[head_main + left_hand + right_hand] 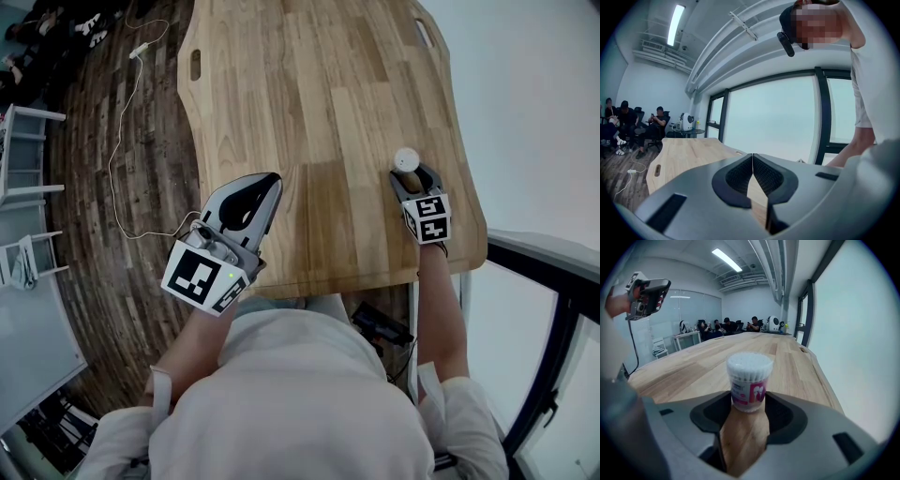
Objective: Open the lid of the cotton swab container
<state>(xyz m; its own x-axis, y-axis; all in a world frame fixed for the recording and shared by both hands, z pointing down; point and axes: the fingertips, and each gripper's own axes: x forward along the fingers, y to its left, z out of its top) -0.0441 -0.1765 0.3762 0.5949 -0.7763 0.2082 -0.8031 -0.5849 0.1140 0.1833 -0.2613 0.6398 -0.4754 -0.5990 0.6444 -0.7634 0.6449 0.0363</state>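
Count: two grippers, one cotton swab container [749, 380], one table [309, 84].
Left gripper [272, 180]: lower left of the head view, over the table's near edge; jaws fully together, empty.
Right gripper [410, 178]: jaws wide apart, tilted down, with the container upright between their tips; contact unclear.
Container place: right of centre, near the table's right edge.

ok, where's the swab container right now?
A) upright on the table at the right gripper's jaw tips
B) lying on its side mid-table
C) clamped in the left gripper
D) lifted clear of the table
A: the right gripper view shows the cotton swab container standing upright on the table at the tips of the right gripper, jaws spread; the left gripper is shut on nothing.
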